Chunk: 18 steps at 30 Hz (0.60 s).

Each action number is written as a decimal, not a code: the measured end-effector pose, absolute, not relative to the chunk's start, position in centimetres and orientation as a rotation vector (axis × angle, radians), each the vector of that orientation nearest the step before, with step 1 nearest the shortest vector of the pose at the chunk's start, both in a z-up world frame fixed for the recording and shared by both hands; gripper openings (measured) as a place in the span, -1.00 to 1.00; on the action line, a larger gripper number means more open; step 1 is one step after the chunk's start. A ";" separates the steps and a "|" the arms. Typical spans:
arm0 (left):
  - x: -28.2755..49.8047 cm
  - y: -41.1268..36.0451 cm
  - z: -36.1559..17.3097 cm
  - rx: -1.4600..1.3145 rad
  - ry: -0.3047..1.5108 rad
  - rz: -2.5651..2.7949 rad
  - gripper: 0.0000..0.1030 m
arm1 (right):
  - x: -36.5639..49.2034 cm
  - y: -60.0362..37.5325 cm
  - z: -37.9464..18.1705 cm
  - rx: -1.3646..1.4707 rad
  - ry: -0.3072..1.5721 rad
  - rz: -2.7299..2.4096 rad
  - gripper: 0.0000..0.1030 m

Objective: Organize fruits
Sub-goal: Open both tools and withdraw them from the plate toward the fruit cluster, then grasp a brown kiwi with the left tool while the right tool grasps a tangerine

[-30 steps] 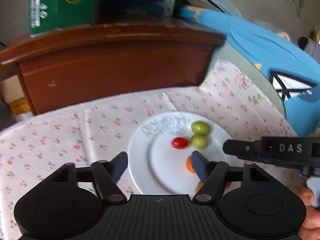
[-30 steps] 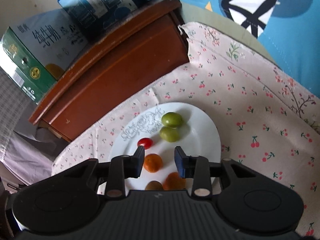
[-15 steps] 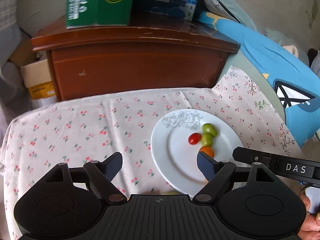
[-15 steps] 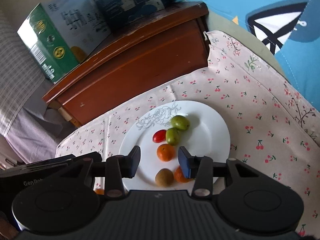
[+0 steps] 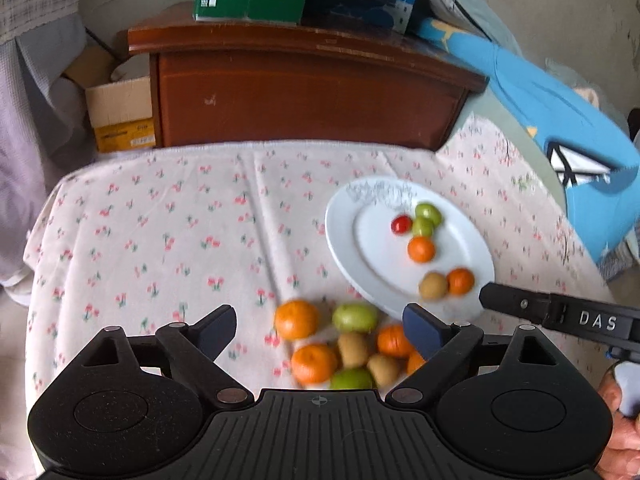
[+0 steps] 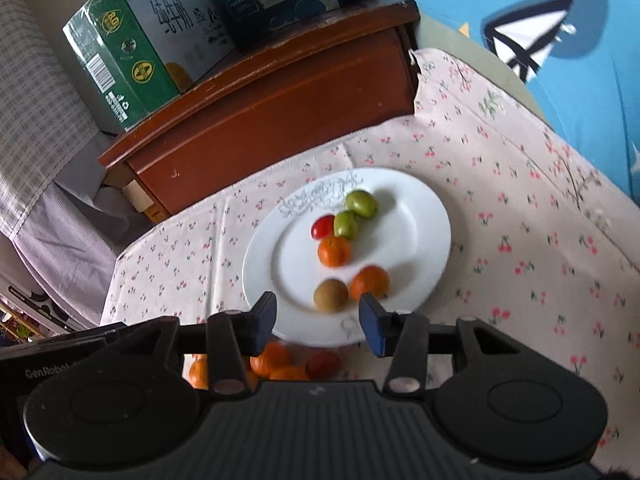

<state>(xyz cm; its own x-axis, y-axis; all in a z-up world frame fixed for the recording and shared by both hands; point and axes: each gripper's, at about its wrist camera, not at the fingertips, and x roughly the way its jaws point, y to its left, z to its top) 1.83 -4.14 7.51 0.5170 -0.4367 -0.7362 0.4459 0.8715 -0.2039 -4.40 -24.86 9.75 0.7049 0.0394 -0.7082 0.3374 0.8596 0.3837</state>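
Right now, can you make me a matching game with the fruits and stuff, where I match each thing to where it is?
Things:
1. red tomato
2. pile of loose fruit
3. green carton
4. left gripper

Places:
A. on top of the wooden cabinet
B. on the white plate, beside a green fruit
C. on the cherry cloth, off the plate
D. above the loose fruit, jaws opening, nothing held

Pairs: 1-B, 2-C, 3-A, 4-D

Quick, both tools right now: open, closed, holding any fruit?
Left tool: jaws opening, wide, empty, above the loose fruit pile.
Right tool: jaws opening, empty, near the plate.
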 end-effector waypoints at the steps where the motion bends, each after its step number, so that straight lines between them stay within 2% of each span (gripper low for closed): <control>1: 1.5 -4.0 7.3 0.015 0.889 -0.529 0.78 | -4.7 -24.7 9.7 0.522 0.780 -0.175 -0.07; 18: -3.9 -2.9 3.1 0.055 0.998 -0.456 0.78 | -8.1 -21.5 7.2 0.501 0.827 -0.154 -0.07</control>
